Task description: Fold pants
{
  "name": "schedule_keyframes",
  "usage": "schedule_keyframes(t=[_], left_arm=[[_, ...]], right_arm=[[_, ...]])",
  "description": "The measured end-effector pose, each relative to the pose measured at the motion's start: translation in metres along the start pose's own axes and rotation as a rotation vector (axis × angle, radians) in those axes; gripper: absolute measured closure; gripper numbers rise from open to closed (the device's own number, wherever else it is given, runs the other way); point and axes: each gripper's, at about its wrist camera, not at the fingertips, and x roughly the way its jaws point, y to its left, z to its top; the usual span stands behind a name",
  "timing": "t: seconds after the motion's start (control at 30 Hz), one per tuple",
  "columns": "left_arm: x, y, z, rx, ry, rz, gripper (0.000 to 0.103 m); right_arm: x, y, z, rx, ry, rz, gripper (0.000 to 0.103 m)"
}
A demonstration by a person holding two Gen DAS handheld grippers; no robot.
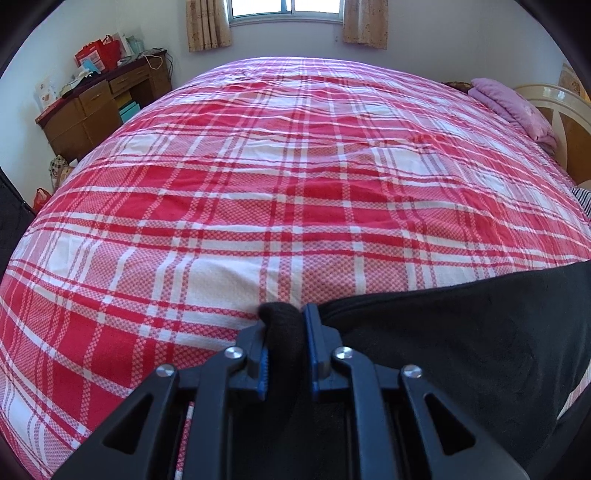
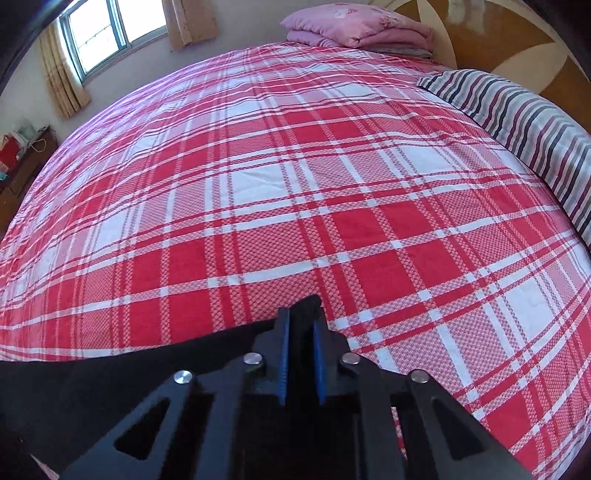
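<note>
The black pants [image 1: 461,332] stretch between both grippers above the near edge of the bed. My left gripper [image 1: 283,325] is shut on a bunched corner of the pants, and the dark cloth runs off to the right in the left wrist view. My right gripper [image 2: 301,325] is shut on the other corner of the pants [image 2: 110,373], and the cloth runs off to the left in the right wrist view. The rest of the pants hangs below the grippers, out of view.
The bed has a red and white plaid sheet [image 1: 277,184]. A folded pink quilt [image 2: 354,26] and a striped pillow [image 2: 524,122] lie by the wooden headboard [image 2: 517,37]. A brown desk [image 1: 92,107] with bags stands at the far left wall under a window [image 1: 284,9].
</note>
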Motion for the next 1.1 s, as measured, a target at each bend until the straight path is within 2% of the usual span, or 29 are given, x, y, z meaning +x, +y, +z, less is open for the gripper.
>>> schedule_keyframes(t=[0.2, 0.5, 0.63, 0.77, 1.1], left_arm=[[-0.010, 0.005, 0.002, -0.010, -0.032, -0.027, 0.090], [-0.036, 0.014, 0.002, -0.047, -0.121, -0.089, 0.090], [-0.054, 0.017, 0.001, -0.062, -0.176, -0.130, 0.090], [-0.071, 0.023, -0.003, -0.076, -0.220, -0.170, 0.090], [-0.104, 0.036, -0.024, -0.121, -0.320, -0.264, 0.090]], right_arm=[[-0.039, 0.013, -0.007, -0.036, -0.101, 0.033, 0.094], [-0.101, 0.023, -0.021, -0.099, -0.237, 0.043, 0.094], [-0.129, 0.021, -0.031, -0.099, -0.298, 0.074, 0.094], [-0.156, 0.012, -0.046, -0.092, -0.352, 0.104, 0.094], [-0.190, -0.030, -0.090, -0.023, -0.425, 0.161, 0.094]])
